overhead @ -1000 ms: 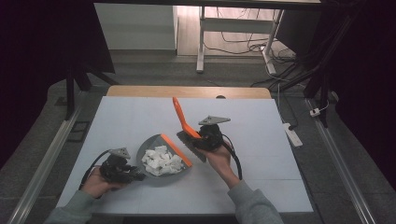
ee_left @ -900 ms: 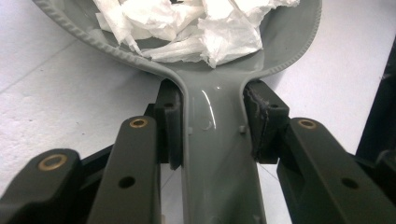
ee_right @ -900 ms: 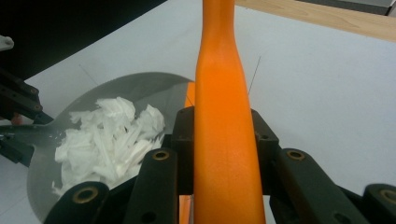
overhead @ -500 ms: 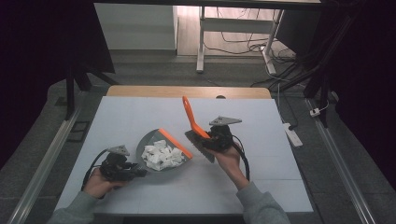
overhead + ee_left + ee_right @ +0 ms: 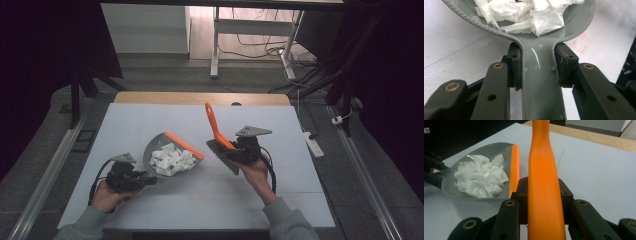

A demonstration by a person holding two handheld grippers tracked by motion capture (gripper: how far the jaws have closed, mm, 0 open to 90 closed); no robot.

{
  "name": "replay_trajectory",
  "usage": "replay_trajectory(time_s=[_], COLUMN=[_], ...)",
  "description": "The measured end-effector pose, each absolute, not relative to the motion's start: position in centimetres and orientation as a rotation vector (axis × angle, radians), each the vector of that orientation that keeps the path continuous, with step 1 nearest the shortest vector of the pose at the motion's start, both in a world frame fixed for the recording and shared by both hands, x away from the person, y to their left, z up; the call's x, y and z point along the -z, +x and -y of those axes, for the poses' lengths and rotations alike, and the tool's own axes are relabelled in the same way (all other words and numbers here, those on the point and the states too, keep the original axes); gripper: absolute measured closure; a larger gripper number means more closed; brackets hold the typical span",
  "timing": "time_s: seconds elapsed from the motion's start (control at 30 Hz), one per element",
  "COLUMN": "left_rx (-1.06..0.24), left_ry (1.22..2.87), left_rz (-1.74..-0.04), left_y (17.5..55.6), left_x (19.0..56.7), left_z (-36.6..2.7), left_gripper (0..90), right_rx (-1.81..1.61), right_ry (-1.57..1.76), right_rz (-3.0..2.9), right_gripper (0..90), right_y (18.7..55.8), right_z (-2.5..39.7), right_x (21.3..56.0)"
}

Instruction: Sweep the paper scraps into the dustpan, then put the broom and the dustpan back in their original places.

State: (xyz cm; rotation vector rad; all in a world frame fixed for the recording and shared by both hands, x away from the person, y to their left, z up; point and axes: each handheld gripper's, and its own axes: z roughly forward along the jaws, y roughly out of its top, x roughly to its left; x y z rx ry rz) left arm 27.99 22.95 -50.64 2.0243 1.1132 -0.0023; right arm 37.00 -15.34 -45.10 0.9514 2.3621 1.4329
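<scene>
Near edge, high view: 2 forearms in grey sleeves come in from the bottom. Left hand (image 5: 107, 194) holds the left gripper (image 5: 145, 180), jaws clamped on the grey handle of the dustpan (image 5: 170, 150). In the left gripper view the 2 pads (image 5: 515, 67) press both sides of that handle (image 5: 540, 75), no gap. Dustpan sits on the white table (image 5: 150, 115), left of centre, orange lip on its far-right edge, pan full of crumpled white paper (image 5: 172, 159).

Right hand (image 5: 255, 172) holds the right gripper (image 5: 231, 151) just right of the dustpan, apart from it. Its jaws are closed on the brush (image 5: 216, 129) at the base of the orange handle; handle rises tilted up and away, grey bristle head (image 5: 222, 155) down near the table, touching or not: cannot tell. Right gripper view: orange handle (image 5: 543, 182) squeezed between both pads, dustpan (image 5: 486, 151) and paper (image 5: 480, 178) off to the left.

Farther back: wooden table edge (image 5: 200, 98), then floor with cables (image 5: 260, 40), a desk frame (image 5: 216, 40), a power strip (image 5: 311, 142) on the right.
</scene>
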Motion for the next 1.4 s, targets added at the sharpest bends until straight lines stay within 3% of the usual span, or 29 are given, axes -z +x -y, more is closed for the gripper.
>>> replay_trajectory(time_s=[1.4], left_rx=[-0.144], left_ry=[1.793], left_rz=[-1.394], left_y=[25.9], left_x=[50.9], left_z=[-22.4], left_gripper=[61.1], right_rx=[-1.458], right_ry=[1.006], right_rz=[-2.343], right_gripper=[70.1], right_y=[34.8], right_z=[23.5], right_x=[45.8])
